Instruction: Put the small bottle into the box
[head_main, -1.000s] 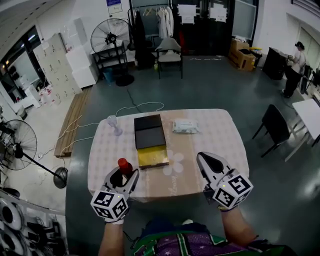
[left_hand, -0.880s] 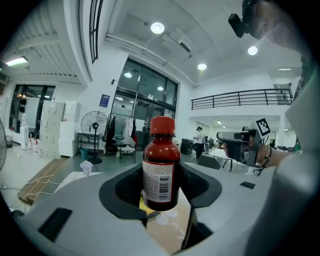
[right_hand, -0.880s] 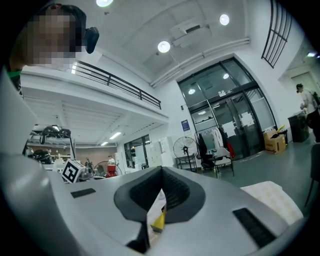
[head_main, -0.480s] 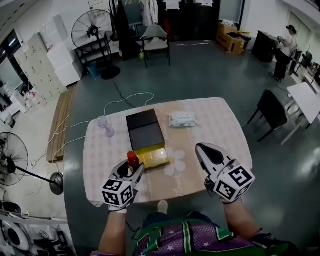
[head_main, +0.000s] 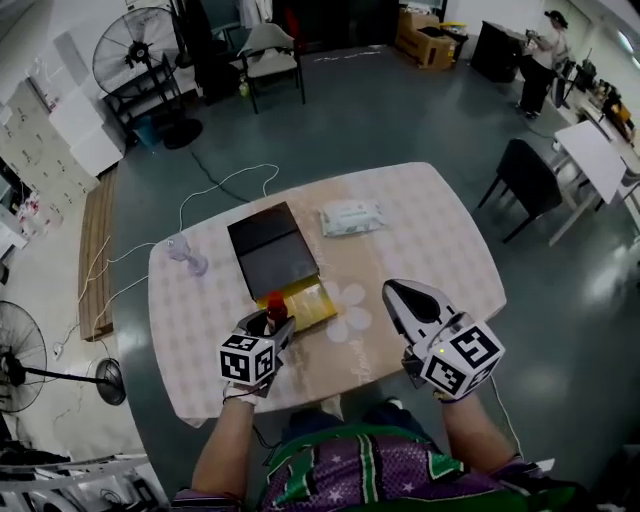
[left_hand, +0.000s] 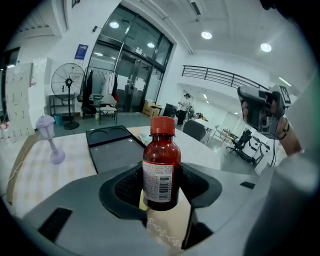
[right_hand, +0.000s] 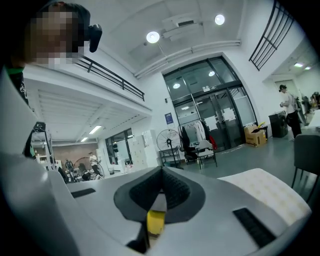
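1. My left gripper (head_main: 272, 320) has its jaws closed on the small bottle (left_hand: 161, 167), pinching the lower body on both sides. The bottle stands upright between them.
2. The bottle is dark brown with a red cap (left_hand: 162, 125) and a white label with a barcode facing my camera.
3. I hold the bottle clear of the table (head_main: 440, 245), at the near left corner of the box (head_main: 270, 255). From the head view its cap sits over the left end of the box's yellow section (head_main: 310, 303).
4. The box lies open and flat. Its black parts stretch away from me, and the farthest one has two round recesses.
5. My right gripper (head_main: 398, 293) hovers over the table's near right part, well apart from the box. Its jaws are pressed together and grip nothing. A sliver of yellow shows through the slit between them; I cannot tell what it is.
6. A pack of wipes (head_main: 350, 216) lies beyond the box to the right, and a small pale stemmed object (head_main: 184, 250) stands to the box's left.
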